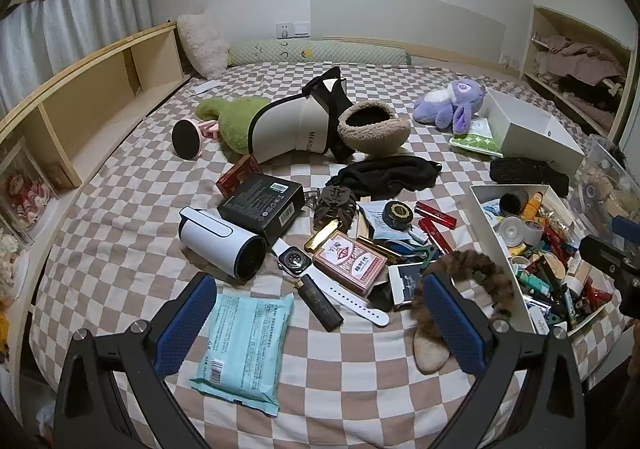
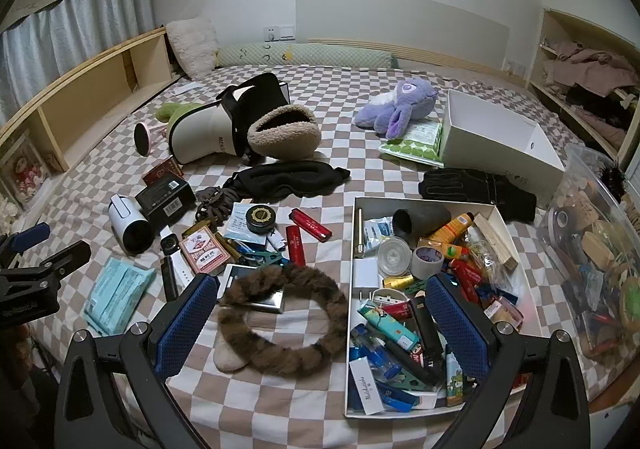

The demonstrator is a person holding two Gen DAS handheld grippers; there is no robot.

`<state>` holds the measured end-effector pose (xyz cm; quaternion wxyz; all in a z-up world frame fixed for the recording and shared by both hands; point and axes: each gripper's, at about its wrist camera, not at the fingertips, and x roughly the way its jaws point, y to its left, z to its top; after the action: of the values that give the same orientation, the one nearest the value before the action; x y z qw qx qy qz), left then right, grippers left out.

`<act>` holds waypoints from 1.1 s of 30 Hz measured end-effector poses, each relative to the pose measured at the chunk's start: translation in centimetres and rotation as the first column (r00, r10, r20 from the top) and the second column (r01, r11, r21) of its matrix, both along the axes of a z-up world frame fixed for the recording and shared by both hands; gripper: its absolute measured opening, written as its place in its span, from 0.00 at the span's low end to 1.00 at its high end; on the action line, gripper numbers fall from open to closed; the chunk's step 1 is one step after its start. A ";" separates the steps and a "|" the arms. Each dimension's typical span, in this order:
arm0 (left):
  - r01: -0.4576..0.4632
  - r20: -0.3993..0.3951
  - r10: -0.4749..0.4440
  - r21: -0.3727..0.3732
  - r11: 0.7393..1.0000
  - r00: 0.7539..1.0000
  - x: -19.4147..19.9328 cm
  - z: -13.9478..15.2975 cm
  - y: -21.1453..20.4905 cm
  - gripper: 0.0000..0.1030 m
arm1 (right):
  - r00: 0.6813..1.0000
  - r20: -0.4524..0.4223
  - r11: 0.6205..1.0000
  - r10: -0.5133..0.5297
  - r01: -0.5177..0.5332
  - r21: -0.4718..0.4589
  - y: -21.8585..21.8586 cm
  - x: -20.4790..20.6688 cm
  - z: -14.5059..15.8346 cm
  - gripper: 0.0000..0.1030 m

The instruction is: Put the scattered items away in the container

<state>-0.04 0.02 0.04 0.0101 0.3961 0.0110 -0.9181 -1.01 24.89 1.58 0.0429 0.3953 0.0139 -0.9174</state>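
Observation:
A shallow white box (image 2: pixel 358 209), the container, lies on the checkered bed, packed with lighters, tape and tubes; it also shows in the left wrist view (image 1: pixel 480 205). Scattered beside it are a brown fur ring (image 2: pixel 280 313), a card deck (image 1: pixel 348 263), a smartwatch (image 1: pixel 296 259), red lighters (image 2: pixel 310 227), a teal wipes pack (image 1: pixel 244 345) and a white cylinder device (image 1: pixel 224 241). My left gripper (image 1: pixel 320 313) is open and empty above the watch strap. My right gripper (image 2: pixel 320 317) is open and empty, over the fur ring and the box's left wall.
A white cap (image 1: pixel 292 125), fleece hat (image 1: pixel 372 129), black cloth (image 1: pixel 384 173), black gloves (image 2: pixel 480 189), purple plush (image 2: pixel 396 105), an empty white box (image 2: pixel 500 137) and a clear bin (image 2: pixel 592 249) lie farther back and right. Wooden shelves (image 1: pixel 100 89) line the left.

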 end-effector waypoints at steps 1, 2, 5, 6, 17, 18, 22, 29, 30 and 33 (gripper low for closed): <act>0.000 -0.001 0.000 0.000 1.000 1.000 0.0 0.0 0.0 1.00 | 1.000 -0.001 1.000 0.000 0.000 0.000 0.0 0.0 0.0 1.00; 0.000 -0.002 0.000 0.000 1.000 1.000 -0.1 0.1 0.1 1.00 | 1.000 -0.001 1.000 -0.001 0.001 0.000 0.0 0.0 0.0 1.00; 0.000 -0.005 0.000 -0.001 1.000 1.000 -0.2 0.2 0.1 1.00 | 1.000 -0.003 1.000 -0.001 0.001 0.000 -0.1 0.1 0.0 1.00; 0.000 -0.006 0.000 -0.001 1.000 1.000 -0.3 0.3 0.2 1.00 | 1.000 -0.004 1.000 -0.002 0.002 0.000 -0.1 0.1 0.1 1.00; 0.007 0.001 -0.007 -0.006 1.000 1.000 -0.2 0.0 0.1 1.00 | 1.000 0.001 1.000 0.002 -0.002 -0.006 0.1 0.0 -0.1 1.00; 0.007 0.001 -0.006 -0.007 1.000 1.000 -0.2 0.0 0.1 1.00 | 1.000 0.001 1.000 0.002 -0.002 -0.005 0.0 0.0 0.0 1.00; 0.008 0.002 -0.008 -0.011 1.000 1.000 -0.2 -0.1 0.0 1.00 | 1.000 0.005 1.000 0.004 -0.004 -0.007 0.0 0.0 0.0 1.00; 0.015 0.003 -0.015 -0.014 1.000 1.000 -0.1 -0.3 0.0 1.00 | 1.000 0.009 1.000 0.003 -0.003 -0.008 0.1 0.0 0.0 1.00; 0.017 0.003 -0.017 -0.014 1.000 1.000 0.0 -0.3 0.0 1.00 | 1.000 0.010 1.000 0.003 -0.003 -0.008 0.1 0.0 0.0 1.00; 0.017 0.003 -0.017 -0.016 1.000 1.000 0.0 -0.3 0.0 1.00 | 1.000 0.011 1.000 0.002 -0.002 -0.008 0.1 -0.1 -0.1 1.00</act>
<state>-0.06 -0.01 -0.28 0.0056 0.3973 0.0004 -0.9177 -1.07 24.98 1.53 0.0456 0.4003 0.0102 -0.9152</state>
